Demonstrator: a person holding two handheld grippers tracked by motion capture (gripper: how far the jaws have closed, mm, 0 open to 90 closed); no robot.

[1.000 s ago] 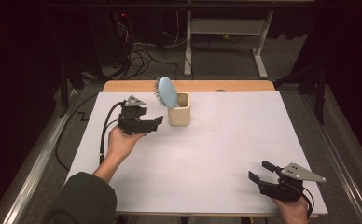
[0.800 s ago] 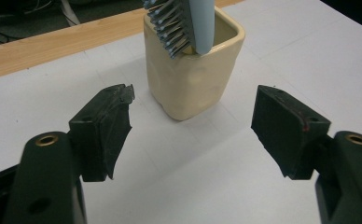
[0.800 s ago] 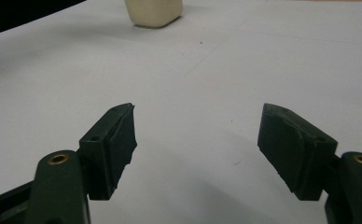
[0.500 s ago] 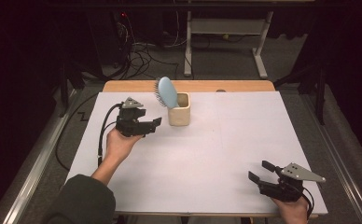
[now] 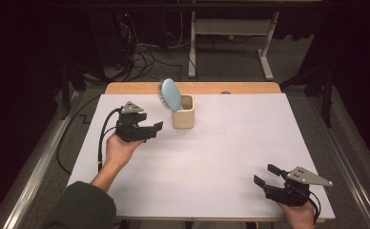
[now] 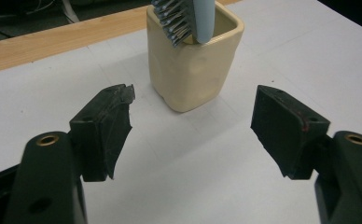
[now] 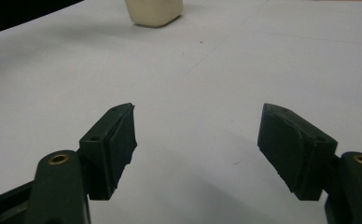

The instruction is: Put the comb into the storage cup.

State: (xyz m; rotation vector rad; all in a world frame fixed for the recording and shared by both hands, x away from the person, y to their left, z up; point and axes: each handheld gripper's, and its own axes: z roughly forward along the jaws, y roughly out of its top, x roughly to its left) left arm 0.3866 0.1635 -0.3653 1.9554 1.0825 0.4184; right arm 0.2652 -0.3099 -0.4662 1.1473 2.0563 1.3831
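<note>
Two sets of fingers are held apart and empty. The hairbrush (image 5: 169, 94) is stood head-up in the cream cup (image 5: 183, 112) at the worktop (image 5: 221, 152) rear, just ahead of the left gripper (image 5: 153, 130). If the leaning brush is nudged, the cup may be tipped; the right gripper (image 5: 265, 176) is kept well away.

Table (image 5: 231, 88): pale wooden top, seen as a bare strip along the far edge. White sheet (image 5: 207, 167): covers nearly the whole top, flat, with faint fold lines. Cream cup (image 5: 183, 112): square with rounded corners, upright on the sheet near the far edge, left of centre; blue hairbrush (image 5: 170, 94) stands in it.
</note>
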